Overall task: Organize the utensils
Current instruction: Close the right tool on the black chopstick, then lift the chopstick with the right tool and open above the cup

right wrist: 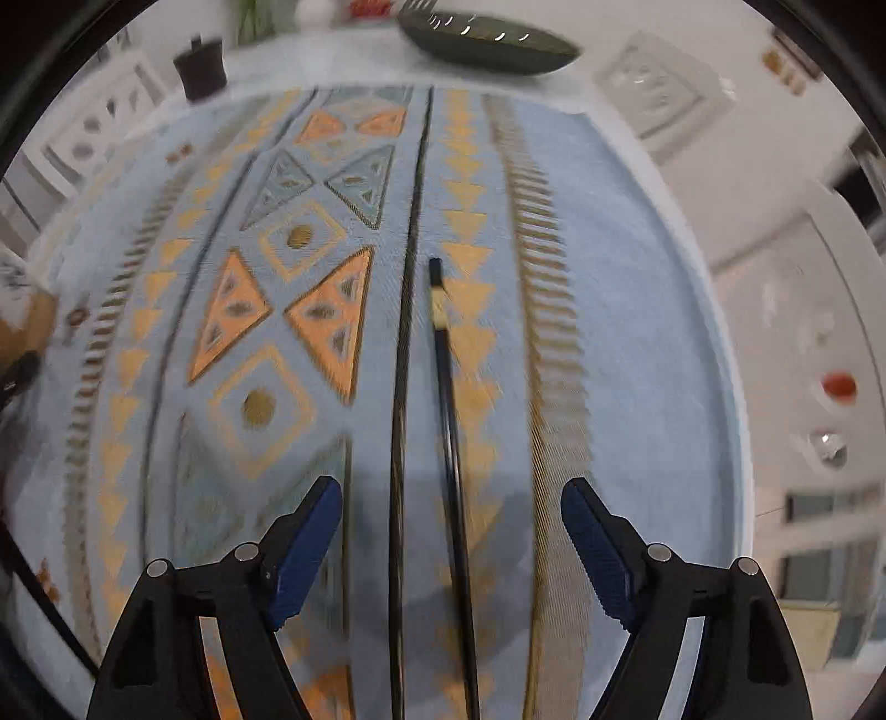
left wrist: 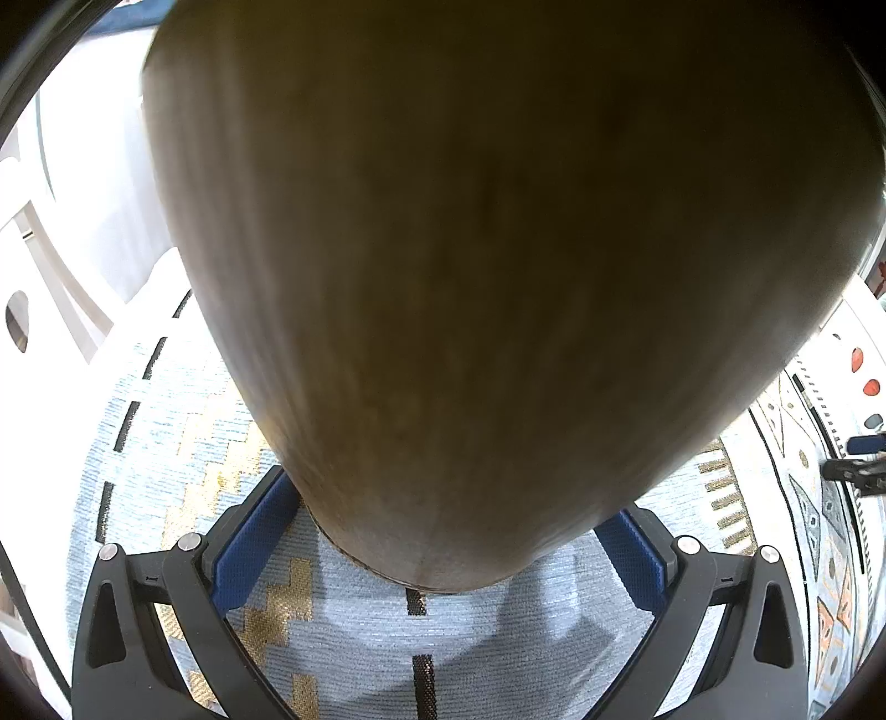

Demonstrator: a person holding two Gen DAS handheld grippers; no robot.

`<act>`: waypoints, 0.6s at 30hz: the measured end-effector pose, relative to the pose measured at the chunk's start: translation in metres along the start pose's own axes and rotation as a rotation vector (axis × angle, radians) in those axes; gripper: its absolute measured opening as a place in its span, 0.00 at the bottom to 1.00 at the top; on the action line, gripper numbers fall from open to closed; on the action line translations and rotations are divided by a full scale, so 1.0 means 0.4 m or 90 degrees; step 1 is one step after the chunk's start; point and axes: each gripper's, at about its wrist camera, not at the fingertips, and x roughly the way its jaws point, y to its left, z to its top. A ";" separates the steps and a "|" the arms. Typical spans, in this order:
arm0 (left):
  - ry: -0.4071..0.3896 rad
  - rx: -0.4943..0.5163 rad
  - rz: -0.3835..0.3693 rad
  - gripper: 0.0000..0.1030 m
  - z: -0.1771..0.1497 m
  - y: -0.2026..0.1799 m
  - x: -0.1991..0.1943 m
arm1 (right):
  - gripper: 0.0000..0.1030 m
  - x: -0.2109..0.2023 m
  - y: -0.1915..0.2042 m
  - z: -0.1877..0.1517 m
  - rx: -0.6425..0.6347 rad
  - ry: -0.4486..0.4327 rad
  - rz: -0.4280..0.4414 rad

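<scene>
Pale blue woven mat w/ gold and orange triangle pattern (right wrist: 620, 332) covered the white table. Left gripper (left wrist: 437, 540) was clamped on a tan wooden cylindrical holder (left wrist: 498, 249), filling its view. Right gripper (right wrist: 451, 545) hung jaws apart, nothing held, over a thin black chopstick w/ pale band (right wrist: 446, 387) lying flat on the mat. Risk: stick is slim & low, so pads could skid off or pinch cloth; view was blurred.

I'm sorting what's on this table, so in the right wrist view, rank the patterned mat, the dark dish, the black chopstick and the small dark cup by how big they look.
1. patterned mat
2. black chopstick, longest, but very thin
3. dark dish
4. small dark cup
The dish and the cup sit farther away, so their true sizes are unsure.
</scene>
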 end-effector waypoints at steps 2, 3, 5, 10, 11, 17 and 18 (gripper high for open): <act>0.000 0.002 0.005 0.99 0.000 -0.005 0.000 | 0.75 0.028 -0.014 0.034 0.013 0.020 0.013; 0.000 0.003 0.006 0.99 0.000 -0.007 0.002 | 0.68 0.037 -0.030 0.047 0.043 0.041 0.043; 0.000 0.006 0.011 0.99 0.000 -0.008 0.002 | 0.62 0.040 -0.042 0.055 0.079 0.058 0.069; 0.001 0.008 0.024 0.99 -0.001 -0.014 0.003 | 0.09 0.015 -0.089 0.009 0.163 -0.019 0.082; 0.001 0.008 0.028 0.99 -0.002 -0.016 0.001 | 0.08 0.013 -0.101 -0.006 0.181 -0.029 0.073; 0.001 0.007 0.030 0.99 -0.008 -0.024 -0.007 | 0.05 -0.024 -0.135 -0.124 0.283 -0.089 0.126; 0.001 0.007 0.030 0.99 -0.008 -0.024 -0.007 | 0.05 -0.030 -0.141 -0.136 0.301 -0.089 0.150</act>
